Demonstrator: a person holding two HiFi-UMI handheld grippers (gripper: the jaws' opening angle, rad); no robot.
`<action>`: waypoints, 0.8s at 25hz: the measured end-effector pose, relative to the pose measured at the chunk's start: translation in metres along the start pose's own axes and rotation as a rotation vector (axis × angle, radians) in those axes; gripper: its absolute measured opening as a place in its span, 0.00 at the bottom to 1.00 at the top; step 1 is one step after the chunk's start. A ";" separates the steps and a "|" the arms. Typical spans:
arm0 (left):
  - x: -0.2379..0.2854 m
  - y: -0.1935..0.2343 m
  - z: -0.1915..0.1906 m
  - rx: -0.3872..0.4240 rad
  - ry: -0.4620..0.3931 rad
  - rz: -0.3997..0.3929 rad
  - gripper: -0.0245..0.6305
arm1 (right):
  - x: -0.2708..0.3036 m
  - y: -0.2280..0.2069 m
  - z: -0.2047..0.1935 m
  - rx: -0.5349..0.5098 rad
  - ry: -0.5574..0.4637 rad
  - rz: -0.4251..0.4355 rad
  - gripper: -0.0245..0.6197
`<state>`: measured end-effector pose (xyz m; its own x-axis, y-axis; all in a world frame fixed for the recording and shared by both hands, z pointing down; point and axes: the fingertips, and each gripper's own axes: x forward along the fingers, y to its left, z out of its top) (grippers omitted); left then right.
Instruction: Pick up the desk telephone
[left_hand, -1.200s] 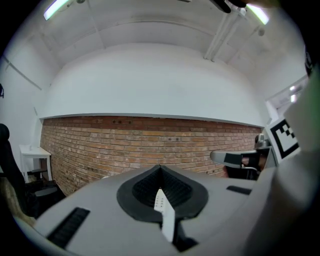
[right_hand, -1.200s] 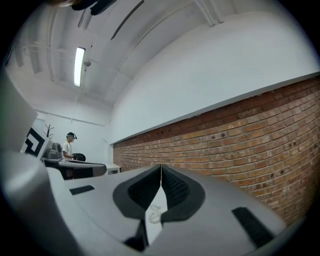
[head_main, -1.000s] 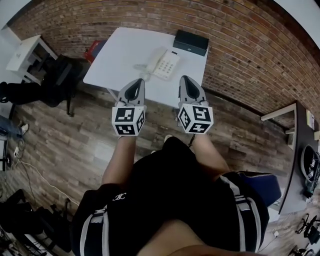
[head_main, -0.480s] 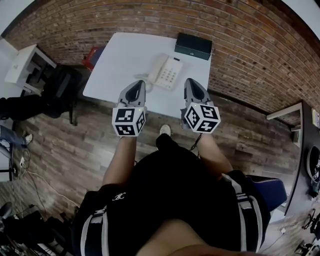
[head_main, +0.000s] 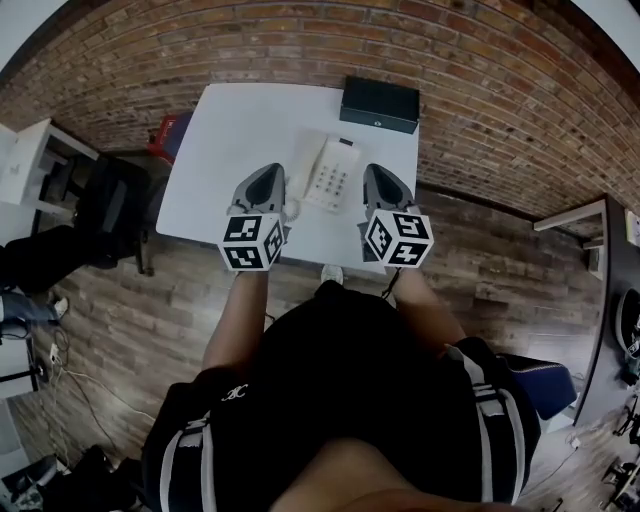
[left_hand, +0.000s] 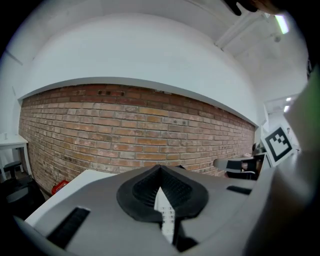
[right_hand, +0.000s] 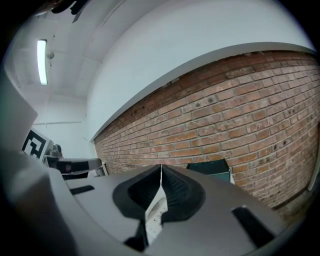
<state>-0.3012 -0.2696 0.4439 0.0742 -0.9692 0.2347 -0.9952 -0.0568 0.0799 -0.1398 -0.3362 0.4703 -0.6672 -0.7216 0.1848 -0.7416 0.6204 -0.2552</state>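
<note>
Both grippers have advanced over the white table (head_main: 225, 120). 1 second ago the desk telephone (head_main: 330, 172) lay ahead of both pairs of jaw tips, apart from them. Now it sits between the 2 pairs, just right of the left gripper (head_main: 268, 172) and just left of the right gripper (head_main: 378, 172). The black box (head_main: 379, 104) ahead of the right jaws is nearer. The marker cubes (head_main: 250, 242), earlier over the floor (head_main: 150, 300), now reach the table's near edge.
</note>
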 end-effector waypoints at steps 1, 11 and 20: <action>0.010 0.003 -0.002 -0.001 0.012 -0.008 0.04 | 0.007 -0.006 -0.003 -0.006 0.008 -0.006 0.04; 0.096 0.024 -0.048 -0.011 0.210 -0.068 0.04 | 0.065 -0.055 -0.056 -0.006 0.150 -0.045 0.04; 0.131 0.050 -0.104 -0.104 0.388 -0.116 0.04 | 0.089 -0.061 -0.110 0.082 0.289 -0.050 0.04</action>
<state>-0.3342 -0.3743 0.5794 0.2239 -0.7947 0.5642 -0.9685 -0.1168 0.2198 -0.1618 -0.4041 0.6064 -0.6311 -0.6257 0.4585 -0.7736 0.5512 -0.3125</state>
